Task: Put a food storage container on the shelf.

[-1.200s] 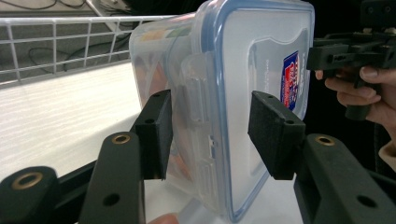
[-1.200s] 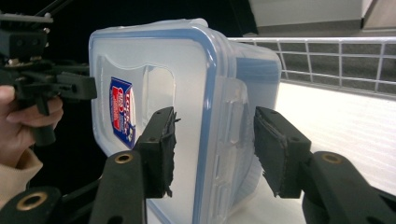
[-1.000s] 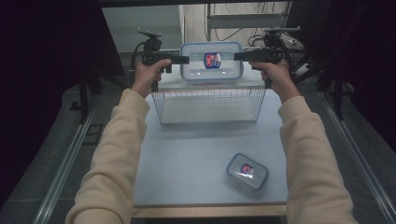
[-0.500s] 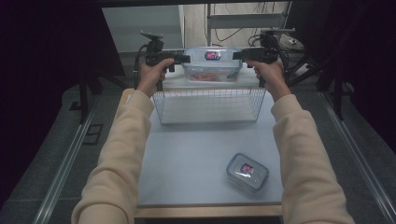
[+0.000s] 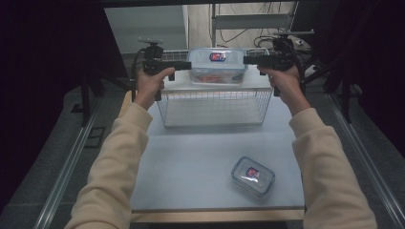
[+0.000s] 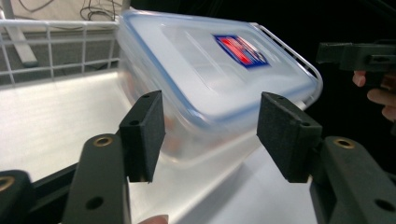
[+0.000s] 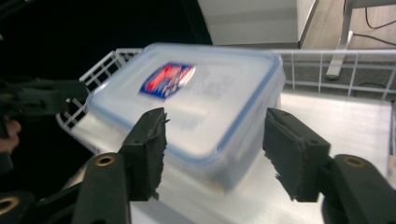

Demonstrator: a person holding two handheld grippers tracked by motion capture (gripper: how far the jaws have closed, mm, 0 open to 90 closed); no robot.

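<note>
High view, both claws just opened, off box, now resting on basket.

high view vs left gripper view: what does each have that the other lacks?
High view: small lidded container near the table's front edge, and the person's cream sleeves. Left gripper view: close-up of the left gripper, whose jaws have just been opening, with pads clear of the large container's end. Shared: the large container with its red-blue label, and the wire basket.

Cream sleeves — black grippers, brass-ringed screw holes
</note>
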